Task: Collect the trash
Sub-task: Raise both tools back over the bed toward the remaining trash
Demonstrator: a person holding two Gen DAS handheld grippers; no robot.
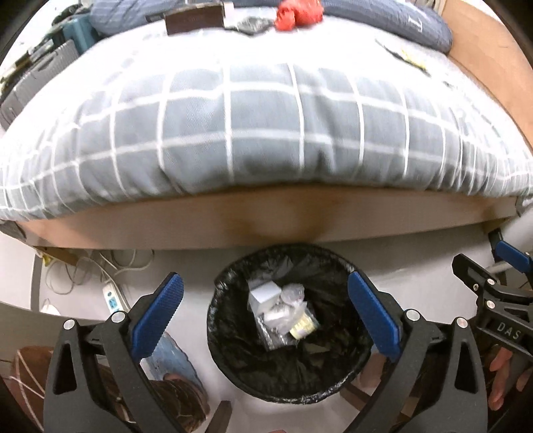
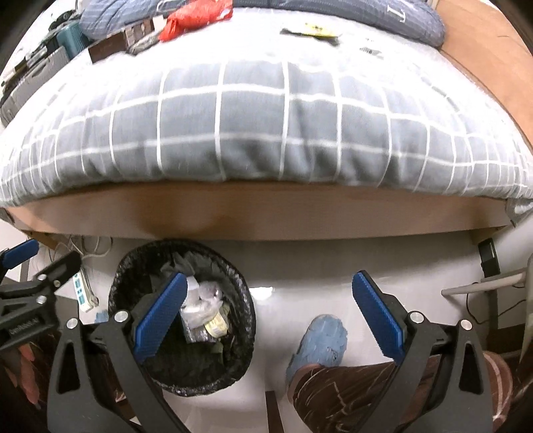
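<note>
While your left gripper point(image 1: 265, 311) hung wide and empty over the bin point(image 1: 233, 376) and the right gripper point(image 2: 269, 311) gaped too, the red bag point(image 1: 298, 15) on the bed point(image 1: 260, 126) looked light and crinkly; pinching a bunched fold should have suited.

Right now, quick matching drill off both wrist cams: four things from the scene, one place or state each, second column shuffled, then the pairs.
Column one:
1. left gripper
2. trash bin
3. red plastic bag
4. blue slipper

Column two:
A. on the floor by the person's leg
B. black liner, wrappers lying inside
C. jaws wide open above the bin, nothing between them
D. far end of the bed, near the pillow

Pairs: 1-C, 2-B, 3-D, 4-A
</note>
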